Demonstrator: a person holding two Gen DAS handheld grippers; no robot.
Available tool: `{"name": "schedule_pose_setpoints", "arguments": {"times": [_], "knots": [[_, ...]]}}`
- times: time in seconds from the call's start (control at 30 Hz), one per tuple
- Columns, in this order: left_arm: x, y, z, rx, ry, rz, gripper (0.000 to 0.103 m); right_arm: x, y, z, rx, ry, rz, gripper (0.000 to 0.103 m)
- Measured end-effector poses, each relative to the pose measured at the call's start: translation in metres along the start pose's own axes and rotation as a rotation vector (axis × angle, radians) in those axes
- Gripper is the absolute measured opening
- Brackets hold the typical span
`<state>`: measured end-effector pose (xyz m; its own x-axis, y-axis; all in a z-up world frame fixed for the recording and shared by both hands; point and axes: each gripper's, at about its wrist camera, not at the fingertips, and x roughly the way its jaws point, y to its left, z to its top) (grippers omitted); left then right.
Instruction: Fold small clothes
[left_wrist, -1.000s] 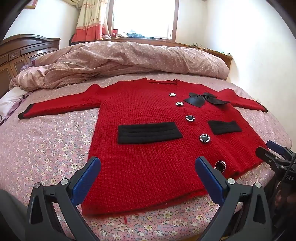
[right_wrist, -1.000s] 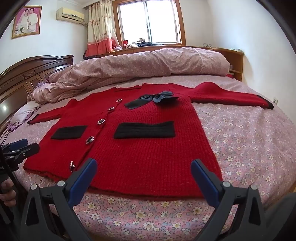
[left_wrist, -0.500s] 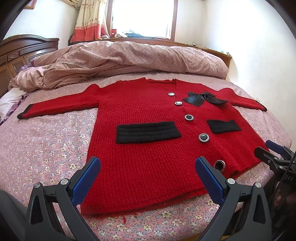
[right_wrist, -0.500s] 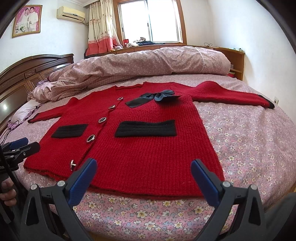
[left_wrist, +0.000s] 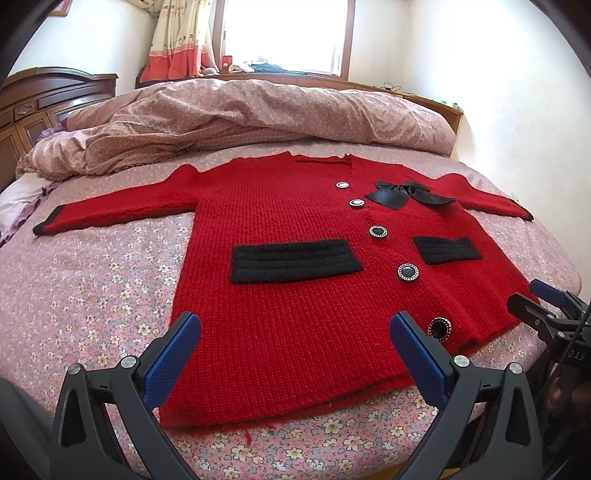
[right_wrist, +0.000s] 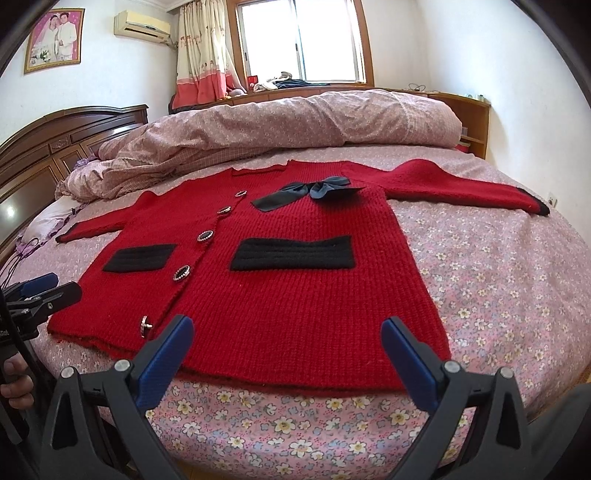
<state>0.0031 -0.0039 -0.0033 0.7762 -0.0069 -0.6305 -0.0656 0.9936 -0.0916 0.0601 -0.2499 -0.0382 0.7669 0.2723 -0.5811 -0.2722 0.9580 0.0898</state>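
A small red knit cardigan (left_wrist: 295, 295) lies flat and spread out on the bed, front up, both sleeves out to the sides. It has black pocket flaps, a black bow and round buttons. It also shows in the right wrist view (right_wrist: 295, 288). My left gripper (left_wrist: 295, 343) is open and empty, hovering just above the cardigan's near hem on its left half. My right gripper (right_wrist: 288, 343) is open and empty above the near hem on the right half. Each gripper shows at the edge of the other's view.
The bed (left_wrist: 92, 288) has a pink floral sheet. A rolled quilt (left_wrist: 258, 110) lies along the far side behind the cardigan. A dark wooden headboard (right_wrist: 74, 140) stands at the left. The bed's near edge is just below the hem.
Both grippers have moved slightly towards the cardigan's hem and stayed open. The cardigan has not moved.
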Motion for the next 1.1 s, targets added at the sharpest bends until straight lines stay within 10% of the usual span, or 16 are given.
{"name": "schedule_pose_setpoints", "arguments": {"times": [1.1], "knots": [[-0.0018, 0.003, 0.0027, -0.009, -0.005, 0.001, 0.099, 0.0023, 0.0015, -0.0018, -0.006, 0.008, 0.0, 0.103]]}}
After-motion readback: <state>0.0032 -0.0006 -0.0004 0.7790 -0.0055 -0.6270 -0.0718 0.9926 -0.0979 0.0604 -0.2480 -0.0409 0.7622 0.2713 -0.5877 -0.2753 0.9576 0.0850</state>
